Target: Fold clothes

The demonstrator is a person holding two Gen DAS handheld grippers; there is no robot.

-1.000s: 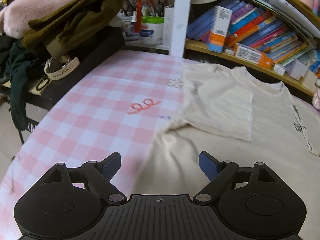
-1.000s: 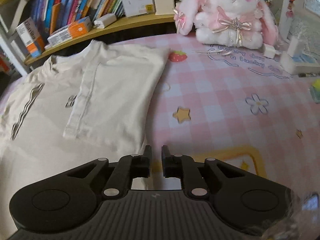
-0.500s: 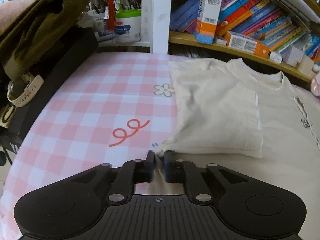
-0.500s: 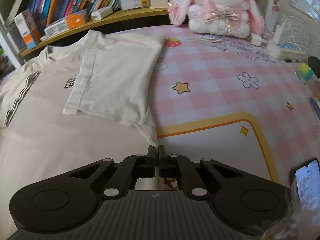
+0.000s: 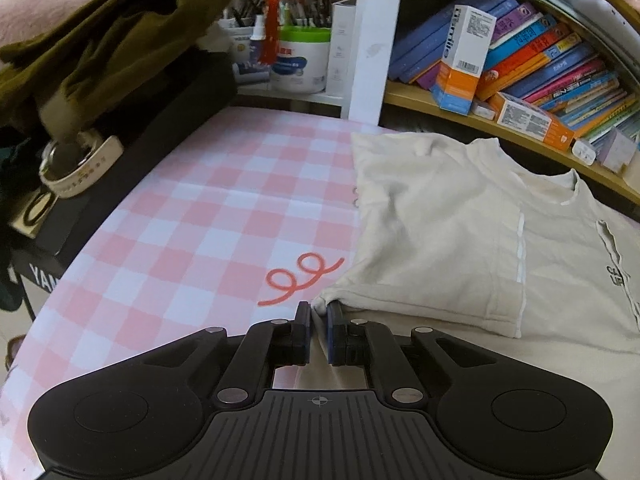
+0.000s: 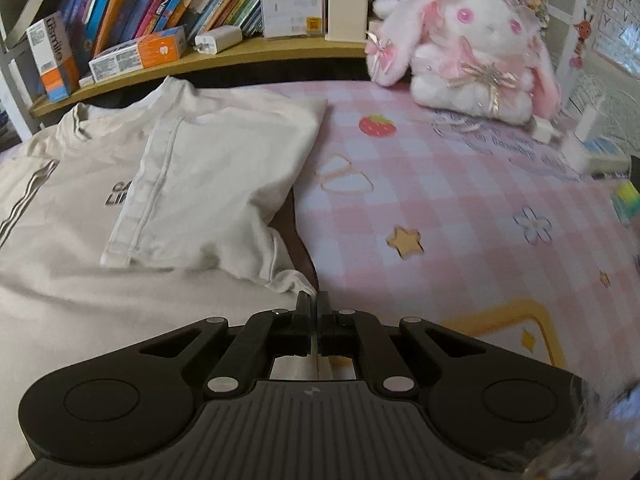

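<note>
Left and right wrist views, mid-fold. I have the cream short-sleeved cotton T-shirt (image 5: 460, 240) lying flat on the pink-and-white checked surface (image 5: 192, 232), filling the right half of the left view and the left half of the right view. Both sleeves are already turned inward over the chest. The left gripper (image 5: 319, 316) has its jaws clenched on the bunched fabric at the shirt's side edge, low centre of its frame. The right gripper (image 6: 313, 304) is likewise clamped on the opposite side edge, where the cloth lifts slightly off the surface.

I judge the step in hand to be the grasp for a side or lengthwise fold. The next move calls for raising both pinched edges together, evenly, so the sleeves stay tucked.

The shirt's long axis runs from the bottom of each frame toward the top; its collar (image 5: 568, 184) points away, toward the wooden bookshelf (image 6: 224, 56) in the upper part of the frames.
</note>
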